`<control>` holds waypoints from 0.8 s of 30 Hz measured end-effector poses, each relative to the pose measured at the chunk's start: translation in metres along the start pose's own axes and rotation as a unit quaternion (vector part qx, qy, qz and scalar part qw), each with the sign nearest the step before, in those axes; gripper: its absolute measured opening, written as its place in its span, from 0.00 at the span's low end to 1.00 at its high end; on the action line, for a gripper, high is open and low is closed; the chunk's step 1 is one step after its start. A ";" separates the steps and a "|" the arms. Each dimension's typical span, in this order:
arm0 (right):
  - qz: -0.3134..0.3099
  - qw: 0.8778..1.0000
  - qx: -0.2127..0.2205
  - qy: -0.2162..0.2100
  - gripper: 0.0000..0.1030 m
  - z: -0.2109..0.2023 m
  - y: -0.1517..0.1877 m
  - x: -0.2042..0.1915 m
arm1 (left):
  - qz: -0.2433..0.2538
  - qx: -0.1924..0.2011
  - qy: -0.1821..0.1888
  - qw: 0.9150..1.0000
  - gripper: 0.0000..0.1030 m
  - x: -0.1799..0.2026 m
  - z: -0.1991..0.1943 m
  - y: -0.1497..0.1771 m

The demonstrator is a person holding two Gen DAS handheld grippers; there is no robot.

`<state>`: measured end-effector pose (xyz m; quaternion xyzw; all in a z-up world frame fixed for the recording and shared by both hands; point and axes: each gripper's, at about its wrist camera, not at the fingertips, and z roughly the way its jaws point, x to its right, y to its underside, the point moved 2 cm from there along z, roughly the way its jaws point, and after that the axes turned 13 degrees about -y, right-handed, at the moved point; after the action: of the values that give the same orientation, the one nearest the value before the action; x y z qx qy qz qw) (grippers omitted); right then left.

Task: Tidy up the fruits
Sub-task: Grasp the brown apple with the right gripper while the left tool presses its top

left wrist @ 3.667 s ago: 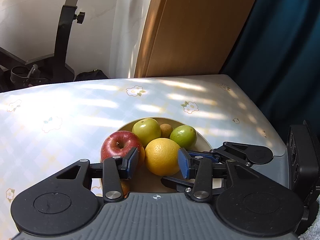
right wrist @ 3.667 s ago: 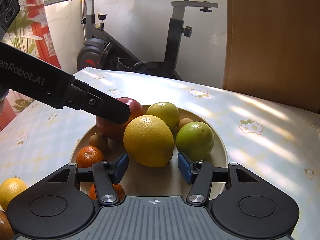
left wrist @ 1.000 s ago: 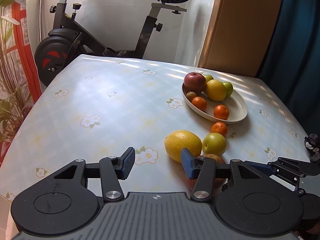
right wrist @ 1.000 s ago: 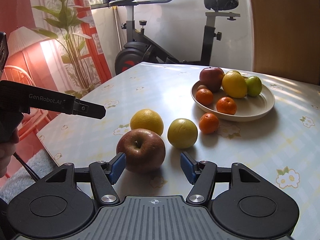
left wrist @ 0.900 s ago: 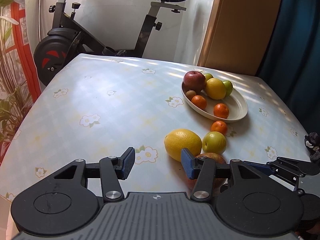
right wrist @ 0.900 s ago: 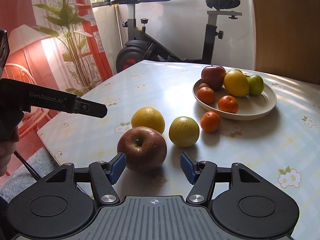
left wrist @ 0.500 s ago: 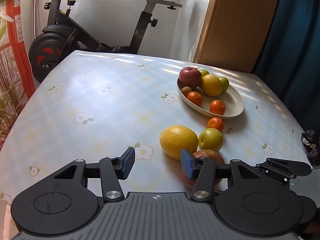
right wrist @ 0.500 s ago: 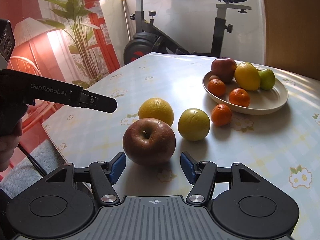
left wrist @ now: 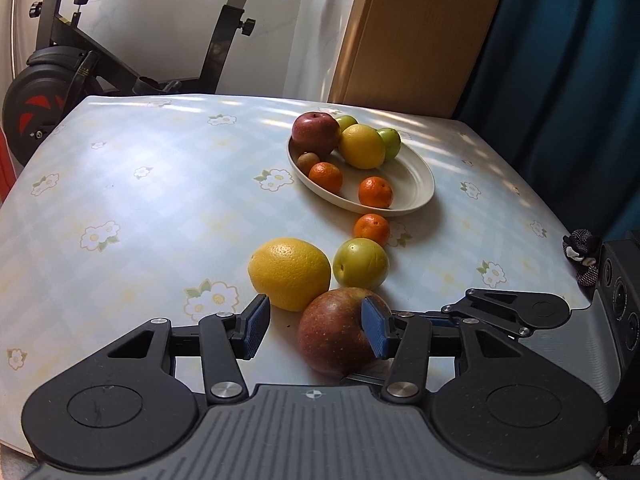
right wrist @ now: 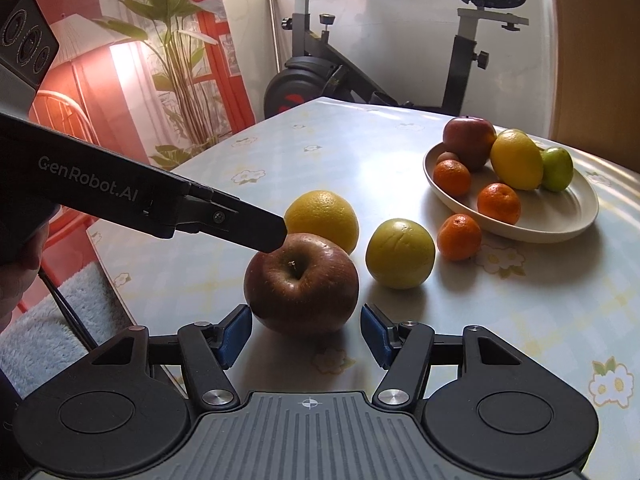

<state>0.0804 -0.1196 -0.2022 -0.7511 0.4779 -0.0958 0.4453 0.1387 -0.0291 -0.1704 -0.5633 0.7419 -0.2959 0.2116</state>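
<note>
**Both grippers at the loose apple**

Dark red round apple (right wrist: 301, 283) resting on pale floral tablecloth (left wrist: 152, 200), near table edge, just before yellow orange (left wrist: 289, 273) and yellow-green round fruit (left wrist: 361, 263). Right gripper (right wrist: 306, 333) open, blue pads flanking apple, not pressing. Left gripper (left wrist: 316, 326) open, one pad overlapping apple. Cream oval plate (left wrist: 420, 196) well beyond, holding more fruit.

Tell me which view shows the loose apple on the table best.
The right wrist view: the apple sits whole, stem dimple up, just ahead of the open right gripper. In the left wrist view the apple is partly hidden behind a finger of the left gripper.
</note>
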 end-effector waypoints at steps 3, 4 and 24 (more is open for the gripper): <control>-0.002 1.000 -0.002 -0.004 0.55 0.003 0.001 0.001 | -0.004 -0.012 0.016 1.000 0.47 -0.001 0.010 -0.002; -0.002 1.000 -0.002 -0.005 0.55 0.003 0.001 0.002 | -0.009 -0.018 0.022 1.000 0.42 -0.002 0.012 -0.002; -0.007 1.000 0.006 -0.012 0.56 0.012 0.000 0.004 | -0.028 -0.020 0.048 0.998 0.37 -0.004 0.022 0.004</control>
<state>0.0898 -0.1162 -0.2103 -0.7529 0.4666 -0.0933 0.4547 0.1511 -0.0290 -0.1900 -0.5727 0.7412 -0.3137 0.1558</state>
